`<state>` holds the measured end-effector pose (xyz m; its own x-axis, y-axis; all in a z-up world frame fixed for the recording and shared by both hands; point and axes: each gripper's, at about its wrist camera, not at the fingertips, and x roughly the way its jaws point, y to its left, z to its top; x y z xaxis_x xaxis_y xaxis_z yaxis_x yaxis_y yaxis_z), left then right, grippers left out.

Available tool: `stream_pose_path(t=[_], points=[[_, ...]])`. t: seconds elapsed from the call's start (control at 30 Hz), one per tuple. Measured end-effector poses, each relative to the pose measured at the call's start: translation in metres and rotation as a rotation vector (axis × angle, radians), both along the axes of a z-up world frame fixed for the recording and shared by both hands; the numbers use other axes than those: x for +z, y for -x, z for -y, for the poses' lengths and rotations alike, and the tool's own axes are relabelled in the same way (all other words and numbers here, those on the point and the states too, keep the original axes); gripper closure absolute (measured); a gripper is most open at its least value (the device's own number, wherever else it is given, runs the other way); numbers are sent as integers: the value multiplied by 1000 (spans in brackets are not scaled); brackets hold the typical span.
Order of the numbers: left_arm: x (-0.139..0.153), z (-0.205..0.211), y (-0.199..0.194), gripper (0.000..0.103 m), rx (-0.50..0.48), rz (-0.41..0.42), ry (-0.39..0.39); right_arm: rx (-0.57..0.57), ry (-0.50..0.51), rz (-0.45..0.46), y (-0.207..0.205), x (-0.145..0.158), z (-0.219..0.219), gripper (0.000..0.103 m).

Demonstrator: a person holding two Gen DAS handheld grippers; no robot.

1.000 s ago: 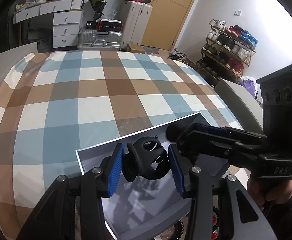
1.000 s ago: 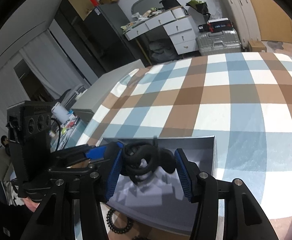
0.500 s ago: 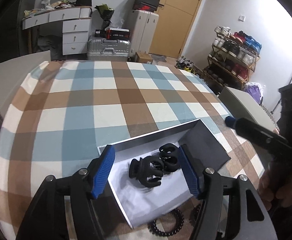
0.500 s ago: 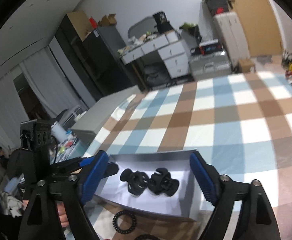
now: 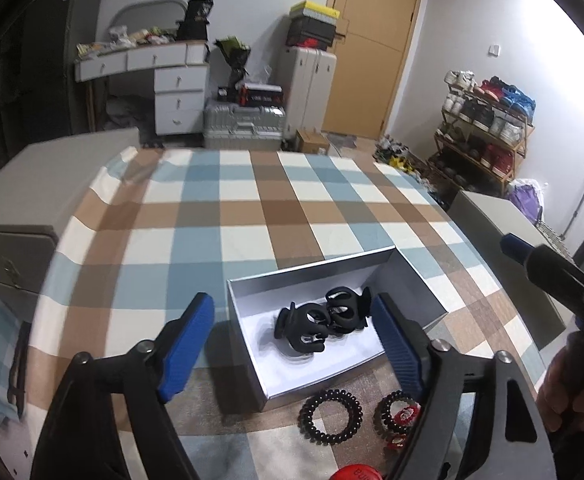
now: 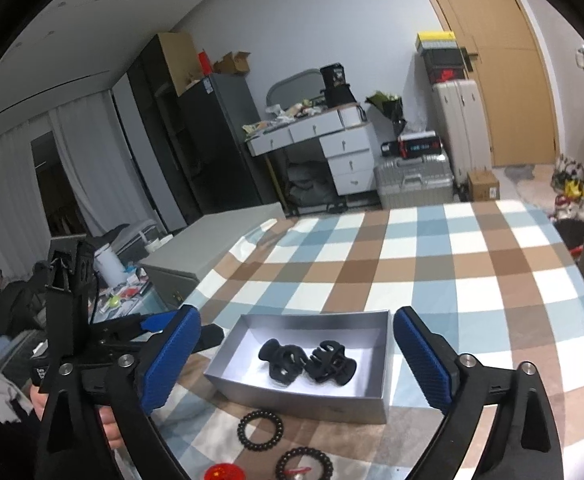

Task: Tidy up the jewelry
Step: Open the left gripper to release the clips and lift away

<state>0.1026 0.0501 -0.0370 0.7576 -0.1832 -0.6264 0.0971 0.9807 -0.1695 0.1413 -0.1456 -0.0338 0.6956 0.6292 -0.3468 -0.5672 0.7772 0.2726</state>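
A grey open box (image 5: 248, 292) (image 6: 292, 394) with a white inside sits on the checked cloth. Two black claw hair clips lie side by side in it (image 5: 303, 326) (image 5: 345, 312) (image 6: 286, 362) (image 6: 329, 364). My left gripper (image 5: 293, 340) is open and empty, held above and back from the box. My right gripper (image 6: 297, 360) is open and empty, also back from the box. A black coiled hair tie (image 5: 330, 411) (image 6: 260, 429) and a beaded bracelet with red charms (image 5: 399, 416) (image 6: 303, 464) lie on the cloth in front of the box.
A red round object (image 5: 357, 473) (image 6: 224, 473) sits at the near edge. The checked cloth (image 5: 252, 208) covers the table. Grey cabinets (image 5: 32, 184) stand to the left and right (image 5: 503, 220). Suitcases, a desk and a shoe rack stand beyond.
Both grippers opened and let go of the clips, which now lie in the box. Both grippers pulled up and back, so the hair tie and bracelet came into view.
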Motion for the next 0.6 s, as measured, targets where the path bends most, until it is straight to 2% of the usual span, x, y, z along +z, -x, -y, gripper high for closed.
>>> stream_pose_path(t=[0.27, 0.33, 0.4, 0.6], points=[[4, 4, 19, 19, 19, 42, -39, -8, 6, 45, 26, 4, 1, 0], [3, 5, 23, 10, 44, 41, -57, -5, 4, 56, 34, 3, 3, 0], [1, 4, 30, 5, 68, 52, -55, -6, 4, 73, 43, 1, 5, 0], [-5, 5, 47, 4, 73, 55, -51, -27, 62, 106, 66, -9, 5, 0]])
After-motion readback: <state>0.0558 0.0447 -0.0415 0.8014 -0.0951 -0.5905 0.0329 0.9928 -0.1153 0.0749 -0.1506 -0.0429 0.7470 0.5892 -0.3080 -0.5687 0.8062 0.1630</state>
